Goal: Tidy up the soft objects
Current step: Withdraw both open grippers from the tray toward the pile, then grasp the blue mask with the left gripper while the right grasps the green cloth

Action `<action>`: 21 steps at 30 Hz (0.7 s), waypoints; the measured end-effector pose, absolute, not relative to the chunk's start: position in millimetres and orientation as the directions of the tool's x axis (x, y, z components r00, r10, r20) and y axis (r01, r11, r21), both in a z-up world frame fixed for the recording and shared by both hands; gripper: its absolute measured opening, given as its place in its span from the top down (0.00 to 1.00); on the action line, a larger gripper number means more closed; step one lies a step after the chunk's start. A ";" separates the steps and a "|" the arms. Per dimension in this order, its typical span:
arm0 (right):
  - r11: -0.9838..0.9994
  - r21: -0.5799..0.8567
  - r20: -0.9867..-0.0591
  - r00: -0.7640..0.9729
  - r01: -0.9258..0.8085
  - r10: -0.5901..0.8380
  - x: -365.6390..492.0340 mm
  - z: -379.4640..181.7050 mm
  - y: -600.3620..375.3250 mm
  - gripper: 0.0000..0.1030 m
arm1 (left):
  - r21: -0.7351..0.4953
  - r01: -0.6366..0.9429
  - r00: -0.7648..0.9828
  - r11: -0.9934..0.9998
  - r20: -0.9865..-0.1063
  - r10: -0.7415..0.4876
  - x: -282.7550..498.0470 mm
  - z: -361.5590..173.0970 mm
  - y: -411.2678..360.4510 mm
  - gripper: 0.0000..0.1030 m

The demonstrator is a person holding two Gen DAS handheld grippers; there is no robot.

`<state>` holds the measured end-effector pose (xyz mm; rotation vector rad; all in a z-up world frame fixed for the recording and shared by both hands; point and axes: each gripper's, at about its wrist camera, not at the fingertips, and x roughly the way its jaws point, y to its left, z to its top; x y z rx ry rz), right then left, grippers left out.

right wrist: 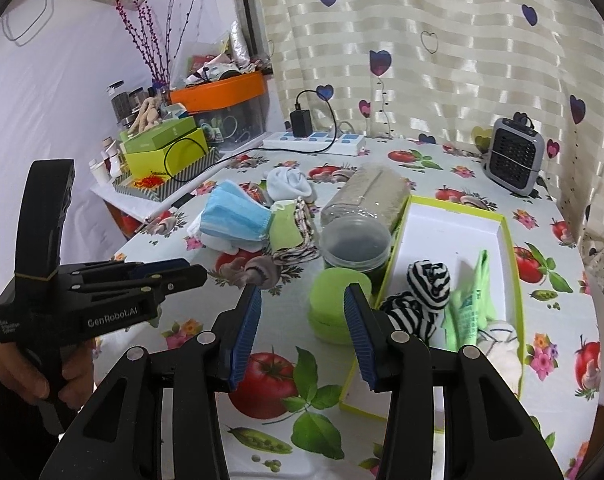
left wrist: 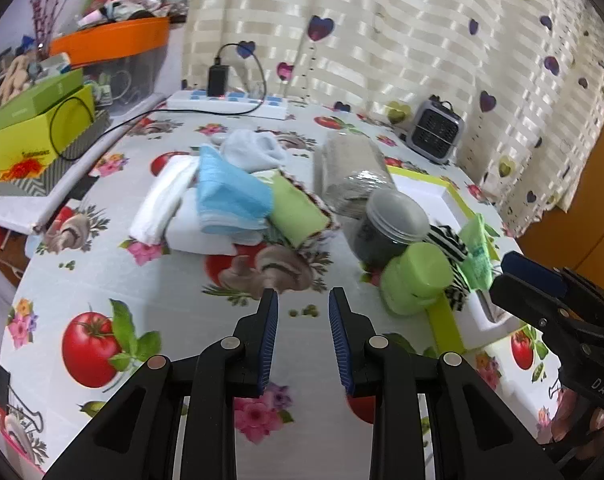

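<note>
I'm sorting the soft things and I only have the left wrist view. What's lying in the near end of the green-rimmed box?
Observer: A cream soft bundle sits in the near corner of the box, beside the striped socks.
Operator: Is the right gripper holding anything?
Observer: No. The right gripper is open, with nothing between its pads.
Operator: What does it point at?
Observer: The green round container, just outside the box.
</note>
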<state>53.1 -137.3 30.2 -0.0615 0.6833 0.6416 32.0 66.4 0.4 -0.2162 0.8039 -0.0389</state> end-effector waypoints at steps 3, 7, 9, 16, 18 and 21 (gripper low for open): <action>0.800 0.150 -0.608 0.584 -0.582 0.539 54.0 29.5 -132.8 0.57 | -0.216 -0.068 0.698 0.974 -0.708 -0.108 32.2 0.0 77.3 0.76; 0.788 0.146 -0.609 0.573 -0.598 0.548 55.7 29.4 -124.7 0.57 | -0.228 -0.100 0.704 0.968 -0.704 -0.093 33.6 0.6 92.8 0.76; 0.780 0.146 -0.608 0.567 -0.609 0.556 56.7 29.5 -119.6 0.57 | -0.233 -0.118 0.708 0.965 -0.701 -0.083 34.0 1.0 100.8 0.75; 0.749 0.151 -0.611 0.535 -0.645 0.584 63.6 27.0 -99.5 0.57 | -0.240 -0.155 0.708 0.958 -0.703 -0.061 35.5 -1.4 117.6 0.75; 0.741 0.153 -0.613 0.525 -0.654 0.590 65.7 25.9 -93.4 0.57 | -0.242 -0.162 0.707 0.957 -0.705 -0.059 36.4 -2.9 121.5 0.74; 0.734 0.149 -0.618 0.516 -0.663 0.592 70.3 24.0 -83.8 0.57 | -0.245 -0.170 0.703 0.954 -0.709 -0.057 39.2 -5.6 127.1 0.74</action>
